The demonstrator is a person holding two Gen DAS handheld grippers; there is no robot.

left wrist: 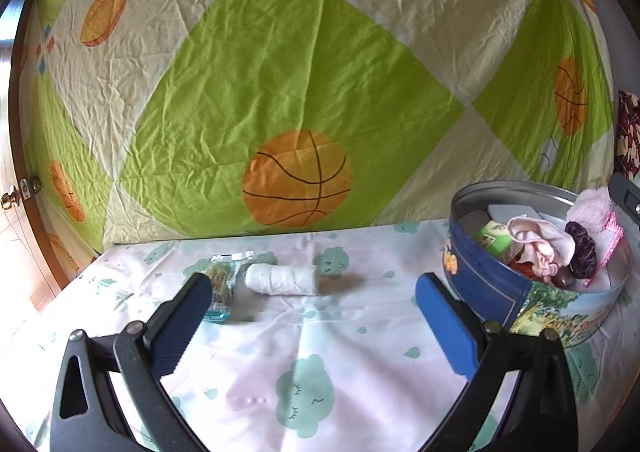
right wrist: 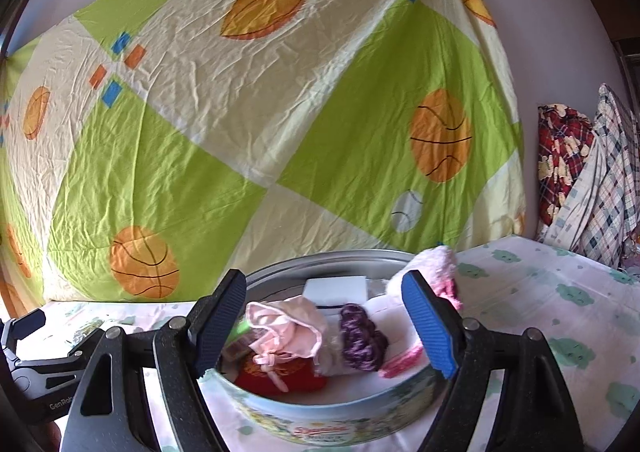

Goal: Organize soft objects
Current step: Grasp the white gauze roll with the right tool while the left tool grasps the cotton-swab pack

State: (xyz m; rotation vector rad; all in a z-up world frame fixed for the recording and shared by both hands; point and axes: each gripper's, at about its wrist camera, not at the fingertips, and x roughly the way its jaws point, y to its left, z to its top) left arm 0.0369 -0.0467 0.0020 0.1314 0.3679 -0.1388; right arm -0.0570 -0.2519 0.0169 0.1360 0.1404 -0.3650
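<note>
**Tin mostly filled, two items waiting outside**

Already, most of the soft things are sitting inside the round tin (right wrist: 340,418), which is lying directly ahead of the right tool (right wrist: 326,322) and partly between its spread fingers. In it a pale pink cloth pouch (right wrist: 288,326), a purple yarn bundle (right wrist: 362,338), a red item (right wrist: 280,374), a white block (right wrist: 336,290) and a fluffy pink piece (right wrist: 434,264) at the far rim are showing. The right tool is standing wide open and gripping nothing; its pads are flanking the tin's contents without pressing on them.

The left tool (left wrist: 312,298) is likewise gaping open and empty. Ahead of it, on the cloud-print surface (left wrist: 304,364), a white rolled bandage (left wrist: 282,279) is lying, and just beside it, near the left fingertip, a small clear packet (left wrist: 220,284) is resting. These two appear to be what is left to gather, so the job is looking well along but unfinished.

The packet's contents are hard to make out, its near part being covered by the finger. The tin's lower layers are being hidden by the pile, and the green item under the pouch is too obscured to identify.
</note>
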